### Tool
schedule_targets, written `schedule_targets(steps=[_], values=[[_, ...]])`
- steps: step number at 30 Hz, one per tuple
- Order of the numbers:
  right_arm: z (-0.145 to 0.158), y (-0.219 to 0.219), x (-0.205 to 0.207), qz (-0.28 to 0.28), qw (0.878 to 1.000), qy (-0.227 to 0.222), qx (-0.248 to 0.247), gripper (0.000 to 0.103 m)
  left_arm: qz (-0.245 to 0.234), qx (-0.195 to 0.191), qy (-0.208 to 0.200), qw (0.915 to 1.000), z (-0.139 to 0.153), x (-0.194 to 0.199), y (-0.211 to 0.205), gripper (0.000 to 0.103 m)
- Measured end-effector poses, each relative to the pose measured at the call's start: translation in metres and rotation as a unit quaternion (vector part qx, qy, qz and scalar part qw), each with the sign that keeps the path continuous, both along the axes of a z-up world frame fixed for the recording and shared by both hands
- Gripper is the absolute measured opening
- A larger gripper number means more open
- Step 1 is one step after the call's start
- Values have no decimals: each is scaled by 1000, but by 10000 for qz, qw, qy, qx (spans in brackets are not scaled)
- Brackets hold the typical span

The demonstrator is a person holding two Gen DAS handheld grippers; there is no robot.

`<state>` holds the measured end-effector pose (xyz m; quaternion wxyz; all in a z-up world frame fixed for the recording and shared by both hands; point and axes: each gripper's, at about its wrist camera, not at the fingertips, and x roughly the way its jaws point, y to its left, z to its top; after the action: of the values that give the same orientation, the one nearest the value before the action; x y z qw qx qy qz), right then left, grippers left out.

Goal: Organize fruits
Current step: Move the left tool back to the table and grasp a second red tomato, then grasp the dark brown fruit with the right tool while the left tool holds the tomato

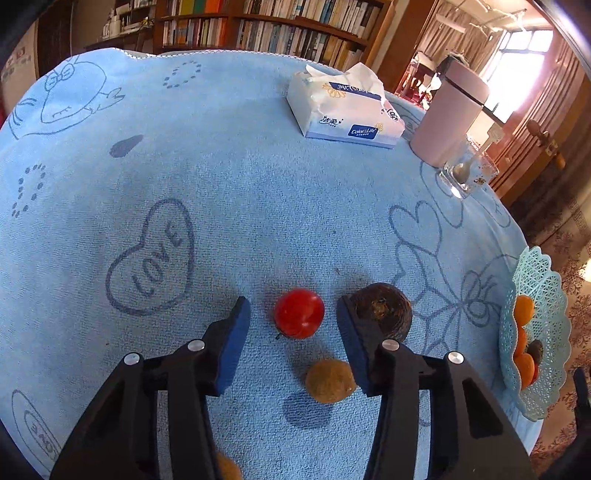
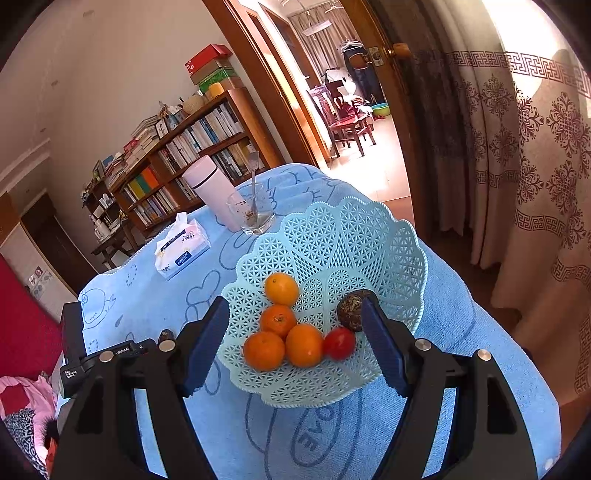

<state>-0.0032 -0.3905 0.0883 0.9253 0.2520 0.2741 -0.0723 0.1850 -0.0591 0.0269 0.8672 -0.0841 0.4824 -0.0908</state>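
Blue terry cloth (image 1: 258, 192) printed with hearts and cartoon figures covers the table, and wooden bookshelves (image 1: 266, 29) line the wall behind it. A tissue pack (image 1: 343, 107), a pale pink flask (image 1: 448, 114) and a drinking glass (image 1: 467, 173) with a spoon in it stand at the far side.

Only the left wrist view shows the loose fruit on the cloth: a red fruit (image 1: 299, 314), a dark round fruit (image 1: 384, 310) and a brownish-yellow fruit (image 1: 328, 382). Only the right wrist view looks into the pale blue lattice basket (image 2: 351, 240), which holds four oranges (image 2: 282, 321), a red fruit (image 2: 340, 343) and a dark fruit (image 2: 352, 308), and shows a doorway and a patterned curtain (image 2: 535, 147).

The left gripper (image 1: 293, 325) is spread wide with nothing held; the red fruit lies between its fingertips, the dark fruit just beyond its right finger. The right gripper (image 2: 295, 332) hovers over the basket, jaws apart and empty.
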Motion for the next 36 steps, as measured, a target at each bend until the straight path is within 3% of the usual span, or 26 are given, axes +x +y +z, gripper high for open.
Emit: schedule_targets(steps=[2, 4, 5, 10, 20, 27, 36], values=[[0, 2, 0, 37, 10000, -12, -38, 75, -10, 50, -60, 10000, 1, 0, -1, 46], [-1, 4, 1, 77, 9999, 13, -78, 75, -21, 4, -110, 9999, 2, 1, -1, 30], [-3, 6, 2, 101, 9999, 41, -81, 75, -45, -60, -104, 9999, 2, 1, 0, 27], [-7, 18, 7, 299, 9993, 124, -169, 75, -95, -144, -311, 9994, 12, -15, 5, 27], [-13, 50, 12, 792, 9960, 220, -346, 75, -28, -181, -1197, 9926, 60, -58, 30, 27], [-19, 87, 20, 1212, 9914, 372, -320, 75, 214, -312, -1683, 9850, 94, -71, 59, 27], [-1, 137, 55, 1569, 9851, 470, -528, 75, 374, -406, -2247, 9729, 134, -80, 75, 27]])
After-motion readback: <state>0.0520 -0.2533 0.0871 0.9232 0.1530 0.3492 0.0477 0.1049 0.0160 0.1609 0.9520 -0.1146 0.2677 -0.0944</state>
